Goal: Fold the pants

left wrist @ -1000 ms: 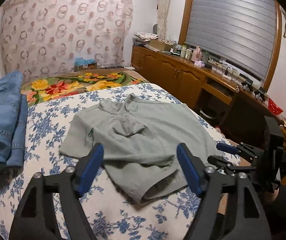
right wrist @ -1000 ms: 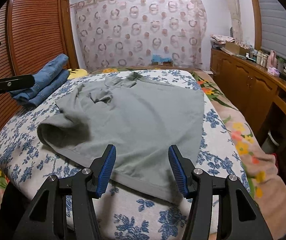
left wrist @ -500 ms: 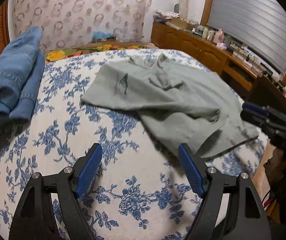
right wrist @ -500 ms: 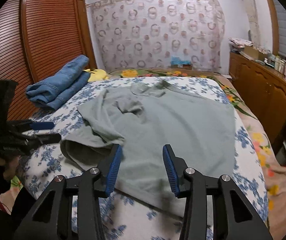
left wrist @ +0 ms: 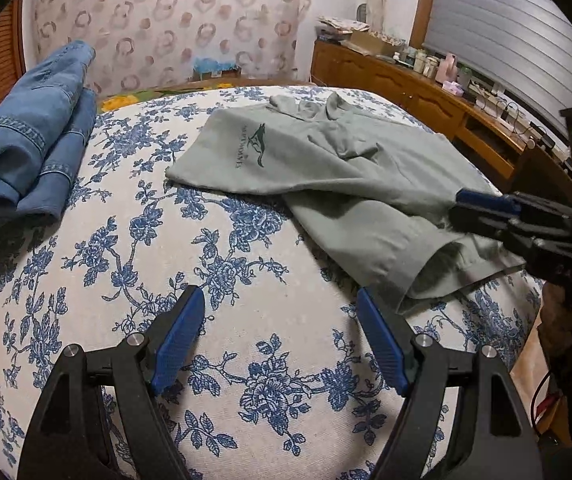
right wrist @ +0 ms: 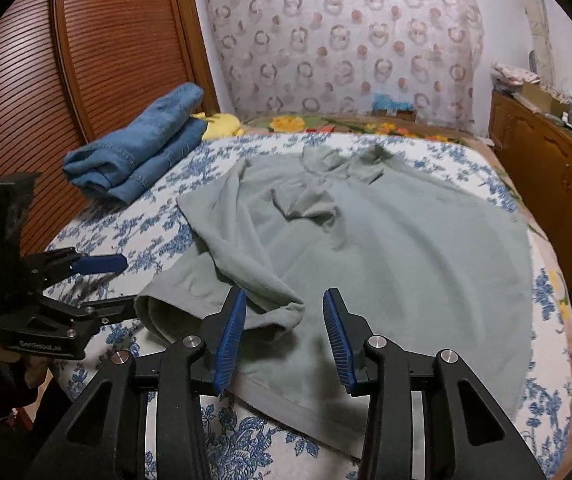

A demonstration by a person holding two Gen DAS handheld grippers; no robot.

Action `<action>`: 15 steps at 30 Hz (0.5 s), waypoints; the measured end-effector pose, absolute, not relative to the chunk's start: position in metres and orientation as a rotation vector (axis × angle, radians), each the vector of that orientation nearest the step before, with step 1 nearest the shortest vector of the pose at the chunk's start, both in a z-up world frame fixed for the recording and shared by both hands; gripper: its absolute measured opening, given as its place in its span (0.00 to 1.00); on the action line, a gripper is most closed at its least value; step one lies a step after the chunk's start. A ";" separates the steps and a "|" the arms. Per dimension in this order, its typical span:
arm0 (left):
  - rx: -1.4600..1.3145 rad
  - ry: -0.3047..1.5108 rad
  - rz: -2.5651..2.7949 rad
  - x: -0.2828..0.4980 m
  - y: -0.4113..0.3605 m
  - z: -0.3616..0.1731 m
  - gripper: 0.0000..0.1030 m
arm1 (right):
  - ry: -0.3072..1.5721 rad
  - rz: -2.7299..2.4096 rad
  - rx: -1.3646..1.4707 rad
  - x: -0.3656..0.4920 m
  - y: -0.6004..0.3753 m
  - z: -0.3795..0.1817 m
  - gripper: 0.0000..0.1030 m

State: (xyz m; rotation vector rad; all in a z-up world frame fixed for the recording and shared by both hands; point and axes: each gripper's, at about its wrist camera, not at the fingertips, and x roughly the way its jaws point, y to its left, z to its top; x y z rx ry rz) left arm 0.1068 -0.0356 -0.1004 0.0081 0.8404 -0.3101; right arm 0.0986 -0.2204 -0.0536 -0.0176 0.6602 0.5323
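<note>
The grey-green pants (left wrist: 338,184) lie rumpled on the bed (left wrist: 134,264), over its blue-flowered cover, one leg end folded toward the near edge.

The left wrist view shows the printed logo (left wrist: 252,148) on the cloth — the right view does not — and a window shutter (left wrist: 510,28) above a long wooden cabinet (left wrist: 414,92) crowded with small bottles. Here the left hand-held gripper (left wrist: 280,334) hangs over bare cover with its jaws wide apart and nothing between them. The right hand-held gripper (left wrist: 482,202) enters from the right edge, its blue tip over the leg opening.

The right wrist view shows that gripper (right wrist: 282,332) with jaws parted about halfway over the folded leg end; the pads do not press the cloth. This view alone shows the slatted wooden door (right wrist: 98,48) and a yellow cushion (right wrist: 224,124). Folded jeans (right wrist: 142,152) rest at the bed's far left, well apart from the pants.
</note>
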 end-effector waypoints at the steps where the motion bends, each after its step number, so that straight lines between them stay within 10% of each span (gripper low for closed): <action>1: 0.002 0.836 -0.310 0.106 -0.035 -0.100 0.77 | 0.674 0.536 -0.014 0.101 -0.221 -0.055 0.40; 15: -0.044 0.834 -0.297 0.107 -0.028 -0.098 0.76 | 0.643 0.581 -0.039 0.099 -0.209 -0.042 0.07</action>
